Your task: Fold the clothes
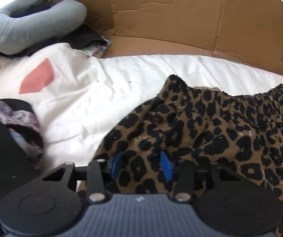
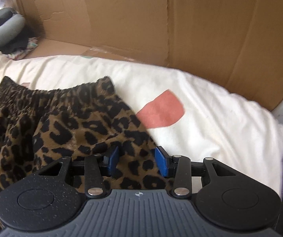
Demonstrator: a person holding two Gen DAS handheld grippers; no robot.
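Leopard-print garment [image 1: 210, 130] lies spread on the white bedcover [image 1: 94, 106], its gathered elastic waistband at the far edge, toward the cardboard. Fabric rumpled, brown with black spots. From the right wrist view the same garment [image 2: 48, 126] fills the lower left, its right edge crossing a salmon-pink patch printed on the cover [image 2: 210, 118].

Left gripper [image 1: 141, 165]: blue pads set apart, a wide gap between them, leopard cloth directly beneath and between. Cannot tell whether the pads touch the fabric; nothing pinched.

Right gripper [image 2: 137, 163]: same stance, pads well apart, over the garment's near right edge. The right pad sits about at the line where cloth meets bedcover. No hold on anything.

Outward: brown cardboard wall [image 2: 180, 29] stands behind the bed, folded panels, creased. To the far left, a grey-green padded cushion [image 1: 32, 27] curled in a ring, with dark clothing [image 1: 88, 37] heaped just beside and under it. Nearer on the left, a dark item with a purplish patterned lining [image 1: 23, 124] rests on the cover, well apart from the leopard piece.
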